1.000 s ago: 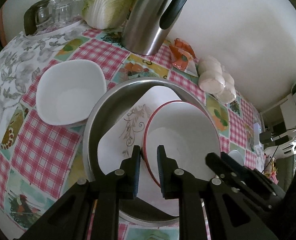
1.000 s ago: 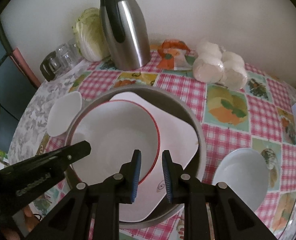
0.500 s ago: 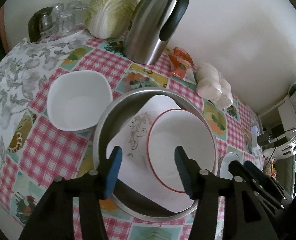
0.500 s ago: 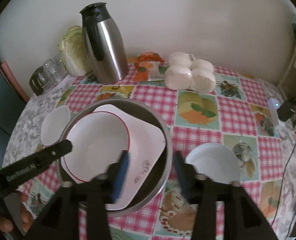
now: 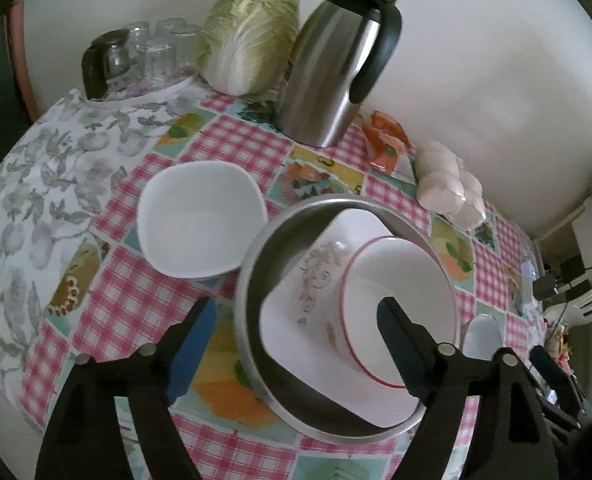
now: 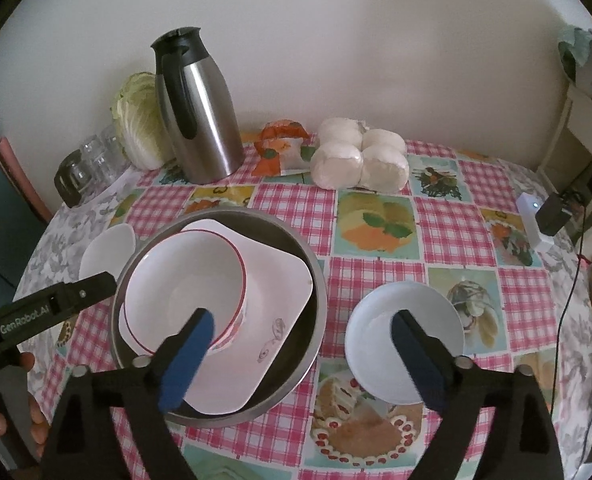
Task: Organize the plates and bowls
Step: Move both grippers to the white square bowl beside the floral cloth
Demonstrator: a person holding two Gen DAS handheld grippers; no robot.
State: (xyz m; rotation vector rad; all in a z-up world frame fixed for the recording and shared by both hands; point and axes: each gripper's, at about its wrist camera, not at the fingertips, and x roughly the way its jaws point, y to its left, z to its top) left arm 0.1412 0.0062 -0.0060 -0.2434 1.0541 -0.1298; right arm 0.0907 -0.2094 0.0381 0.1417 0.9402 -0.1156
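Both tongs, left tongs (image 5: 296,344) and right tongs (image 6: 301,354), stand wide apart, holding nothing. Inside the metal basin (image 6: 315,280) a red-rimmed bowl (image 6: 188,276) sits on a square plate (image 6: 280,280). Beside it on the counter (image 6: 375,276) lie a square white bowl (image 5: 200,220) and a round white bowl (image 6: 405,328).

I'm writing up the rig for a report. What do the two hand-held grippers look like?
Each hand-held gripper, left and right, has a matte black frame with silver bolts and two fingers faced with blue pads. White lettering reading "GenRobot.AI" runs along the left one's side where the right wrist view catches it. No cables show on either.
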